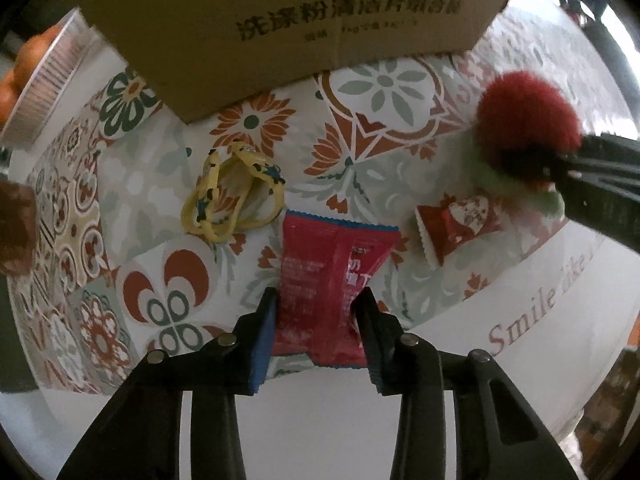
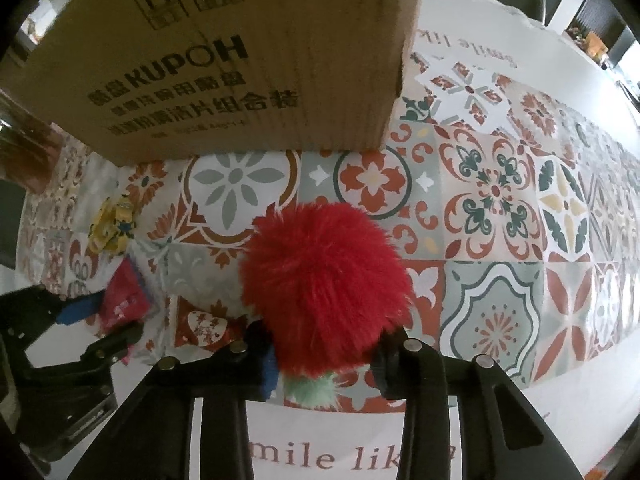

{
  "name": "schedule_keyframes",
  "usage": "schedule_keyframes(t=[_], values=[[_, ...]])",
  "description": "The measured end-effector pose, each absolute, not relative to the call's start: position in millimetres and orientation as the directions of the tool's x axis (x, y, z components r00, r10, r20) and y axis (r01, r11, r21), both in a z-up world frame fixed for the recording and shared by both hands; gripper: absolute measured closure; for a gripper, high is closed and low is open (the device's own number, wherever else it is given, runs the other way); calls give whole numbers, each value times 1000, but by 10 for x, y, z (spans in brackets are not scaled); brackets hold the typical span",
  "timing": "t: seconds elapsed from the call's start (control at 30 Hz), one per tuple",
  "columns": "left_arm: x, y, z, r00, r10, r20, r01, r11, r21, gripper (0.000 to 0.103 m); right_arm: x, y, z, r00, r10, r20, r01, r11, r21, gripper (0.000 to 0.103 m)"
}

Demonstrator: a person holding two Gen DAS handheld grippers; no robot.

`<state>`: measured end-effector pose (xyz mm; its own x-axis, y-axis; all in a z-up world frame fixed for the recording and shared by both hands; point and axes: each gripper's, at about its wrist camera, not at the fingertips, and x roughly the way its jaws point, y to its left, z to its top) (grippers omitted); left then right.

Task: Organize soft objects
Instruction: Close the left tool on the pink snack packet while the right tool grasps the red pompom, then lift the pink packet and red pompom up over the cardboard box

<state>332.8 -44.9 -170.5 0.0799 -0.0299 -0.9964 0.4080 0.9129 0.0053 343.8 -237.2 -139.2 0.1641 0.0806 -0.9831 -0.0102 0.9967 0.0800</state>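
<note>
A red snack packet lies flat on the patterned tablecloth. My left gripper points down on it, with both pads pressed against its creased lower half. A fluffy red pompom with a pale green tuft sits between the fingers of my right gripper, which is shut on its base. In the left wrist view the pompom shows at the right, beside a small red heart-printed sachet. The right wrist view shows my left gripper with the packet at the left.
A large cardboard box stands just behind both grippers. Yellow printed bands lie left of the packet. A foil tray holding orange round things sits far left. The cloth's white border runs along the near edge.
</note>
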Motion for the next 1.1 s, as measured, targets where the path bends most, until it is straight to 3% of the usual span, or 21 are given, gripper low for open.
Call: schedule_keyframes(t=[0.47, 1.1], values=[[2963, -44, -1472, 272, -115, -955, 224, 973, -53, 67, 3021, -2308, -891, 312, 87, -946, -11, 996, 88, 68], [2716, -424, -623, 488, -139, -862, 200, 979, -44, 67, 2819, -2376, -372, 506, 143, -850, 0, 986, 166, 68]])
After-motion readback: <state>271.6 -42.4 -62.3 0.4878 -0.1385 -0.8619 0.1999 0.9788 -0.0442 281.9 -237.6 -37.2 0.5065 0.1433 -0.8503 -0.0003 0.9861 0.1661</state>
